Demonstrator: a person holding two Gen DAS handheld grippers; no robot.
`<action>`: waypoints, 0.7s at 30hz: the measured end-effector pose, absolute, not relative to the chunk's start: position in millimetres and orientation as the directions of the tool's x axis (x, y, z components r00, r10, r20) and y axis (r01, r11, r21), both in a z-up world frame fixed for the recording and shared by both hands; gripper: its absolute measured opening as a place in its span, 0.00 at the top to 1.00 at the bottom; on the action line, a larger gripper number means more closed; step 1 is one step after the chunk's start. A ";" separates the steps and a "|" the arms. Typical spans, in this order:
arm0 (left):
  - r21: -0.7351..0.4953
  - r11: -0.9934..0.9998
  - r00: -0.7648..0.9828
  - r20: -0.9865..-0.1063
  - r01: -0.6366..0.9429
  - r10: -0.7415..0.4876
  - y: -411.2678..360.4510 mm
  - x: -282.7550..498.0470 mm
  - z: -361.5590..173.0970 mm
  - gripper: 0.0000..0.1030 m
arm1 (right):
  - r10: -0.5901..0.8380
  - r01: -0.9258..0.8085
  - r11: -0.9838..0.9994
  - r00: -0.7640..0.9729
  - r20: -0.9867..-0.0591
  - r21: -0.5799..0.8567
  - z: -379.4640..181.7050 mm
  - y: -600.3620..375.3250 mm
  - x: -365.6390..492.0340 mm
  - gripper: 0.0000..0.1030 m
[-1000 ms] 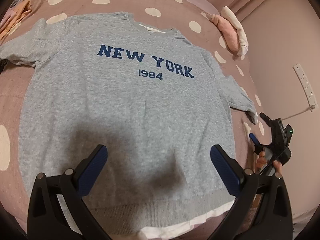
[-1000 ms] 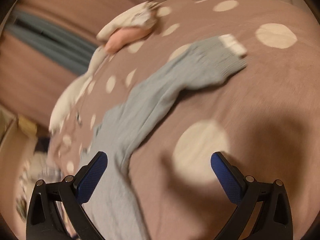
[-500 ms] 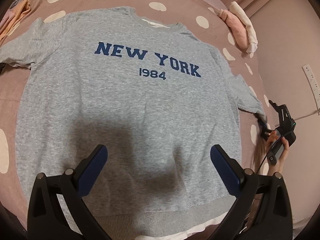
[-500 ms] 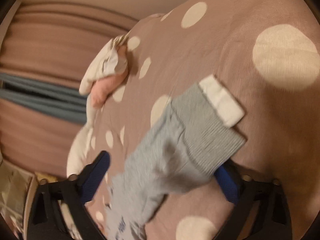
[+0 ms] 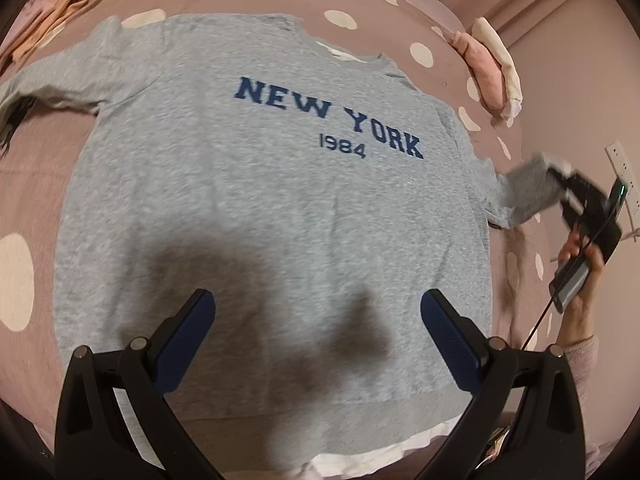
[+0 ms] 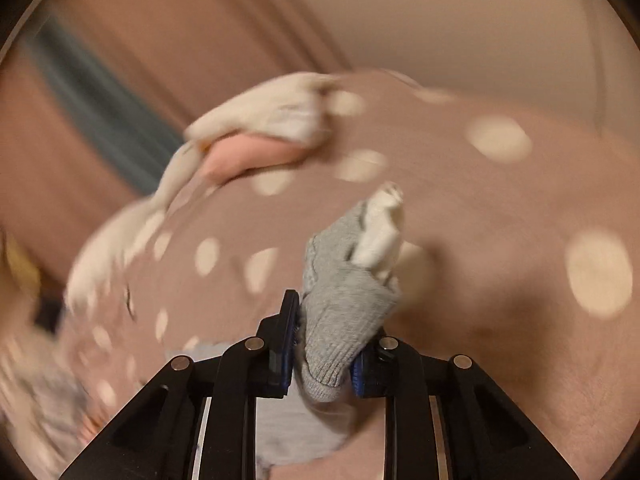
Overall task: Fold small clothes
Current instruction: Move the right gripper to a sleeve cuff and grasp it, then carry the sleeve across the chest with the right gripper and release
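Across the polka-dot bedspread point(image 5: 24, 184) a grey sweatshirt point(image 5: 256, 216) printed NEW YORK 1984 lies flat and face up, its hem toward six o'clock and its collar toward twelve. At six o'clock of the left wrist view the left gripper point(image 5: 318, 326) hangs over the lower body of the garment, its blue pads point(image 5: 184, 336) wide apart with nothing between them. Out at three o'clock the right gripper point(image 5: 560, 184) has the sleeve cuff point(image 6: 340, 320) raised off the bed; its jaws are closing, and in the right wrist view the pads already pinch the ribbed grey cuff, with a white inner cuff point(image 6: 380, 228) poking out beyond. A hand point(image 5: 580, 264) grips that tool. Toward one o'clock a pink and white bundle point(image 5: 492, 68) rests on the bedspread.
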State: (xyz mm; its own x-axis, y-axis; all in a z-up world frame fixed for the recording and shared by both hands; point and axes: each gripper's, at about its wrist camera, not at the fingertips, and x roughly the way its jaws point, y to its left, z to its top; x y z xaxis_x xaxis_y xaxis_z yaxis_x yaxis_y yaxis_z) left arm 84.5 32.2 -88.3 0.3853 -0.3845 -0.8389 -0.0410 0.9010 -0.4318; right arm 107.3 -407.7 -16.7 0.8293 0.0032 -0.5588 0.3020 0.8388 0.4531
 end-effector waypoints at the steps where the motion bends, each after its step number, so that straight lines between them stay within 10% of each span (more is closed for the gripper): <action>1: -0.431 0.901 0.387 -0.839 -0.048 -0.381 36.2 81.9 -88.7 0.00 | 0.006 0.259 0.879 0.833 -0.553 0.399 -7.4 -385.3 113.3 0.79; 18: -0.456 0.876 0.417 -0.835 -0.158 -0.359 98.2 54.1 -97.2 0.00 | -0.155 -0.196 0.902 0.684 -0.713 -0.384 -94.3 -104.2 205.7 0.80; 21: -0.459 0.873 0.418 -0.835 -0.167 -0.359 101.9 52.2 -99.5 0.00 | -0.134 -0.256 0.883 0.666 -0.734 -0.394 -101.9 -97.9 201.4 0.63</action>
